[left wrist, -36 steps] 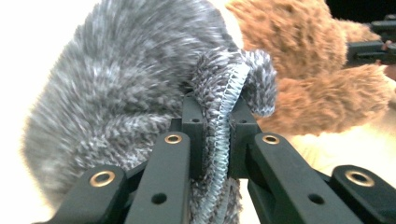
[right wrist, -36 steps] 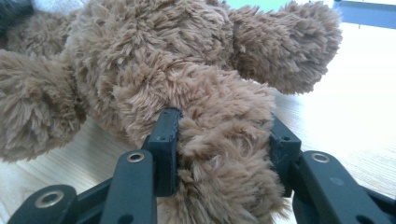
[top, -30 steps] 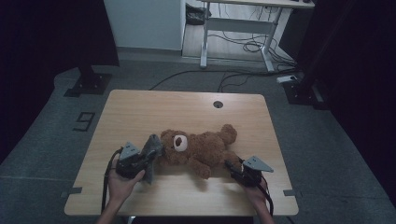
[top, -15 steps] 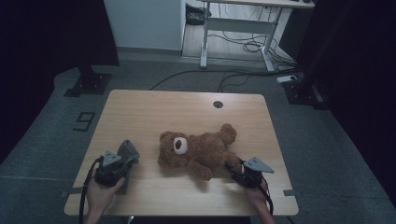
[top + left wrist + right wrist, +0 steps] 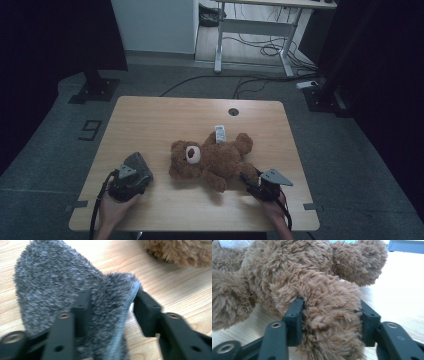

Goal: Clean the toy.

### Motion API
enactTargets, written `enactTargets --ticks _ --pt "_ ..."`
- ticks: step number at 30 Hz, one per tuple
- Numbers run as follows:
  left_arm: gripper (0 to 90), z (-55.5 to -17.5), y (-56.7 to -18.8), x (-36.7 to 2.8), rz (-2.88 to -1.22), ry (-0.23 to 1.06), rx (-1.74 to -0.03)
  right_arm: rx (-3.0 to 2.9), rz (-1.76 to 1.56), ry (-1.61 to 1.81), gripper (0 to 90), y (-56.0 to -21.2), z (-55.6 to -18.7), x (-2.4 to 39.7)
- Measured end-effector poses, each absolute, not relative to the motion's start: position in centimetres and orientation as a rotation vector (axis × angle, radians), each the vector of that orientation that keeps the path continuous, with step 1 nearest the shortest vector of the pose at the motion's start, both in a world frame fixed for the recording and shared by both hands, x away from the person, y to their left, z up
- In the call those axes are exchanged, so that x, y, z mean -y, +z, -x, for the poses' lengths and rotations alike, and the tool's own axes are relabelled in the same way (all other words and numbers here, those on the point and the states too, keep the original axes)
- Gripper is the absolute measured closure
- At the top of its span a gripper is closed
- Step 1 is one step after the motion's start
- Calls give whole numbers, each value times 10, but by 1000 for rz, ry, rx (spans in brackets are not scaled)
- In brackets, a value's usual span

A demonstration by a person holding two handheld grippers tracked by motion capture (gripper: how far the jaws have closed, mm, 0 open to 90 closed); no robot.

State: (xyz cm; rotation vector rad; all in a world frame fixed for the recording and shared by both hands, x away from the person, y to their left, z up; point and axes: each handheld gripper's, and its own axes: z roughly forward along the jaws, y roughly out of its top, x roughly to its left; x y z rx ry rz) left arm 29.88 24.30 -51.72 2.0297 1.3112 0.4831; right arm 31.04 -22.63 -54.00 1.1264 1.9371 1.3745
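While the left gripper [image 5: 131, 176] rests low at the counter's [image 5: 160, 120] near left, its fingers [image 5: 147, 312] have just been spreading around a grey fuzzy cloth [image 5: 62, 290]. The teddy bear [image 5: 212, 159] lies mid-counter on its back (head left, legs right), and the right gripper's [image 5: 250, 181] fingers [image 5: 294, 315], lately opening, pinch one leg.

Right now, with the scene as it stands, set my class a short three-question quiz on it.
1. True or false: the teddy bear lies on the table.
2. What sits between the left gripper's jaws: A the grey fuzzy cloth, B a cup, C a spoon?
3. Fill in: the right gripper has its jaws around the bear's ____.
Key: 1 true. 2 A; the jaws have just been opening, and one stands clear of the cloth. 3 leg; these jaws have also just been opening, but both touch the fur.
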Motion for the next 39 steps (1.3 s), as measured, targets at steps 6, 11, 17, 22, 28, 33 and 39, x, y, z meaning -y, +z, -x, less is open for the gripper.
enactTargets --ticks 6,11,17,22,28,33,39 --pt "284 -298 -504 -236 -1996 505 -1259 -1947 -1136 1397 379 -540 -309 231" --pt "252 -295 -492 -226 -1986 521 -1198 -1948 -1135 1421 302 -537 -306 238" --pt "250 -289 -477 -217 -1960 534 -1134 -1923 -1141 1462 280 -531 -302 250" --pt "251 -286 -472 -213 -1948 535 -1112 -1907 -1146 1481 276 -529 -296 261" --pt "254 -282 -462 -207 -1946 530 -1082 -1902 -1158 1486 276 -529 -292 269" --pt "263 -279 -453 -198 -1939 519 -1047 -1898 -1173 1478 277 -531 -289 274" --pt "272 -278 -455 -186 -1962 496 -1041 -1904 -1183 1471 281 -535 -283 279"
